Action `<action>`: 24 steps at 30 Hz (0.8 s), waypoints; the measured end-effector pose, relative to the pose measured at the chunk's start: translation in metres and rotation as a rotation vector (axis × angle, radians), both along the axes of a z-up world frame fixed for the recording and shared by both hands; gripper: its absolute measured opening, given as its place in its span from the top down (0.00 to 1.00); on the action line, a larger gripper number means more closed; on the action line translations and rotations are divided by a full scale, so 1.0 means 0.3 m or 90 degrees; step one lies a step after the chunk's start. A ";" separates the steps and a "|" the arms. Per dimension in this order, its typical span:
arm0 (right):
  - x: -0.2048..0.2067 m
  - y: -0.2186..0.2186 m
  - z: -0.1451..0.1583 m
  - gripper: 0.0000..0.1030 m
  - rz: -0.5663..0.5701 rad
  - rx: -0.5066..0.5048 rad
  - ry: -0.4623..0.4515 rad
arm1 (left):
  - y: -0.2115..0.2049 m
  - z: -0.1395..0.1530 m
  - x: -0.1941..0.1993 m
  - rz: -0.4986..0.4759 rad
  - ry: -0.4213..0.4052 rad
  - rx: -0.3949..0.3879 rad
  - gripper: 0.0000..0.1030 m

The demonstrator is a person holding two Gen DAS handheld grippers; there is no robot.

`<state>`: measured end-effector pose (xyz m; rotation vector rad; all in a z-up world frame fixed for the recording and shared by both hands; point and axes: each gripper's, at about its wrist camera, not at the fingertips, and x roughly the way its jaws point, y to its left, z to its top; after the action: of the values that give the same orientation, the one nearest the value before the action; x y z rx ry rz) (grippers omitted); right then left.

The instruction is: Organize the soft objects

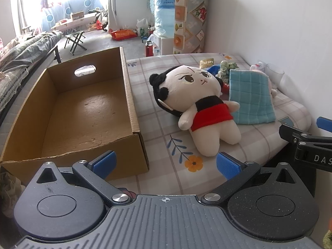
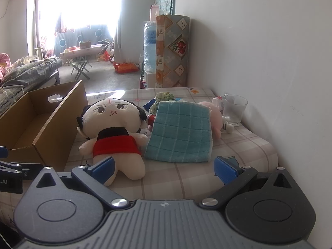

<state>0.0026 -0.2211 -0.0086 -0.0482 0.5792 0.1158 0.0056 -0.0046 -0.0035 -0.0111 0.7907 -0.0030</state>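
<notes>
The left tongs [image 1: 166, 164] stood spread wide with nothing between their blue pads, hovering over the near edge of the bed [image 1: 259, 143], their gap facing the near corner of the cardboard box [image 1: 132, 95] and the doll's feet. The right tongs [image 2: 165, 167] were likewise released and empty, poised over the near edge of the bed, with the left pad in line with the plush doll's [image 2: 116, 128] leg and the folded towel ahead between the pads.

The plush doll, pale with black hair and a red skirt, lay on its back near the middle of the bed, just beside the long wall of the box. The box sat open along the bed's left edge, and its inside showed only bare cardboard. Touching the doll's arm on the other side, a teal checked towel [image 2: 180, 130] lay propped, tilted over a pink plush toy [image 2: 213, 118] behind it. A green knitted item [image 2: 164, 97] sat behind the towel toward the far edge. Near the wall-side edge stood a frosted glass cup [image 2: 235, 109], with a small pale packet [image 2: 219, 102] just beside it.
</notes>
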 end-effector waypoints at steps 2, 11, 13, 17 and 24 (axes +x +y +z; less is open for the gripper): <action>0.000 0.000 0.000 0.00 0.000 0.000 0.000 | 0.004 0.000 -0.003 0.000 0.000 0.000 0.00; 0.001 -0.001 0.000 0.00 -0.001 0.000 0.000 | 0.004 0.000 -0.003 0.000 0.000 -0.001 0.00; 0.001 -0.001 0.000 0.00 -0.001 0.000 0.001 | 0.004 0.000 -0.003 0.000 0.000 -0.001 0.00; 0.006 -0.001 -0.008 0.00 -0.002 0.000 0.003 | 0.010 -0.012 0.001 0.000 0.005 -0.002 0.00; 0.035 -0.032 -0.022 0.00 -0.012 0.003 -0.005 | 0.003 -0.019 0.015 0.000 -0.008 -0.006 0.00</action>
<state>0.0132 -0.2308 -0.0151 -0.0392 0.5721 0.0984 0.0101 -0.0038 -0.0092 -0.0192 0.7777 -0.0065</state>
